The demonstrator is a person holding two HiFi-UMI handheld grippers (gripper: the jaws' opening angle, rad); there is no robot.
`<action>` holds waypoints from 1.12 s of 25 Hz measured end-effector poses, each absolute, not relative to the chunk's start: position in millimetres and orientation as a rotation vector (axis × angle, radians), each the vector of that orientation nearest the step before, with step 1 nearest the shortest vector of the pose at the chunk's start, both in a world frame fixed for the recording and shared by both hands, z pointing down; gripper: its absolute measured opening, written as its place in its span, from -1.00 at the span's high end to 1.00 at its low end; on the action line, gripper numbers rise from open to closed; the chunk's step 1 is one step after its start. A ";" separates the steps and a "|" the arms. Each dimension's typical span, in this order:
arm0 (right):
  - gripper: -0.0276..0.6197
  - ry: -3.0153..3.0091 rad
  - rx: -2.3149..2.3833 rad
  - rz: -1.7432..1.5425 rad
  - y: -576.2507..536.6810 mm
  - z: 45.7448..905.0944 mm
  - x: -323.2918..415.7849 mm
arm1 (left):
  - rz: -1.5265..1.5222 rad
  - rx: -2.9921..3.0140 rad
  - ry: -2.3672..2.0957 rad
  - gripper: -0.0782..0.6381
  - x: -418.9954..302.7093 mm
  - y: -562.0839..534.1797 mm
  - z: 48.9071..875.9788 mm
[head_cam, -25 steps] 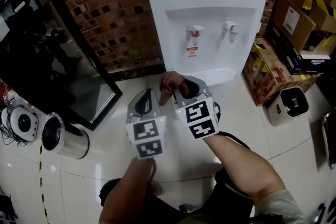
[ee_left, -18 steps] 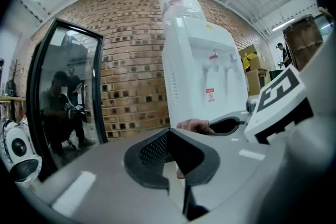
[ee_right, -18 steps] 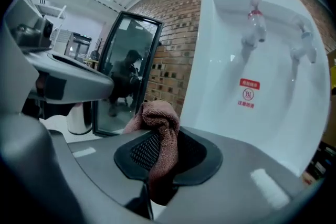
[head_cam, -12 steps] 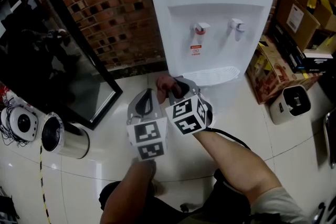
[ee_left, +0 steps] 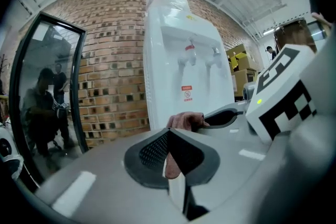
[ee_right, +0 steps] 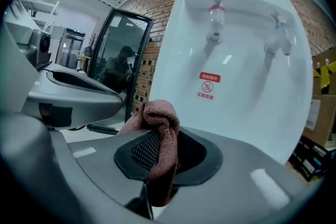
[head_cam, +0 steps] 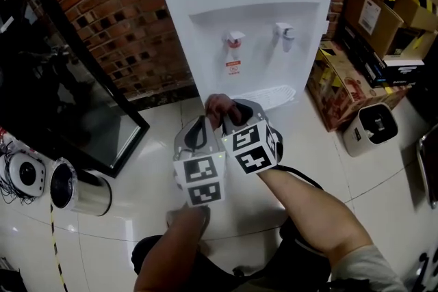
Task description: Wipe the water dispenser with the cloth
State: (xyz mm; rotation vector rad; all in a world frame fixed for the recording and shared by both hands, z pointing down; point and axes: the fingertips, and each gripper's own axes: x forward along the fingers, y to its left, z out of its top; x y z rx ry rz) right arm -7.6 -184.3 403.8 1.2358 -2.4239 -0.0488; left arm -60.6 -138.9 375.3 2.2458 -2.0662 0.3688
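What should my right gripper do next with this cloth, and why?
Probably ease the right gripper forward and up until the cloth meets the white front of the water dispenser. Its jaws are clamped on the cloth, the dispenser stands straight ahead, and the cloth appears short of touching it.

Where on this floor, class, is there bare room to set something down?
Bare tiles lie between the water dispenser and the black glass panel, and between the dispenser and the white appliance. Cardboard boxes crowd the right; a steel canister sits left.
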 end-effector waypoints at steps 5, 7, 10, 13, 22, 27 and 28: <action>0.64 -2.398 1.263 -0.046 -186.8 402.2 19.8 | 0.358 2.290 -2.027 0.78 -34.4 -143.9 374.5; 0.64 -2.383 1.283 -0.044 -189.0 402.0 32.7 | 0.353 2.311 -2.005 0.78 -23.0 -146.4 374.6; 0.64 -2.356 1.333 -0.026 -195.7 401.1 56.9 | 0.342 2.337 -1.971 0.78 -5.0 -149.8 374.8; 0.64 -2.321 1.392 -0.003 -203.6 400.7 84.0 | 0.323 2.362 -1.934 0.78 14.4 -153.5 374.8; 0.64 -2.230 1.531 0.033 -219.2 402.7 161.2 | 0.300 2.428 -1.838 0.78 66.0 -167.5 381.3; 0.64 -2.175 1.596 0.103 -227.5 413.5 202.8 | 0.293 2.445 -1.796 0.78 88.8 -175.9 388.7; 0.64 -2.162 1.617 0.123 -229.0 414.9 211.9 | 0.292 2.449 -1.787 0.78 94.0 -177.1 390.0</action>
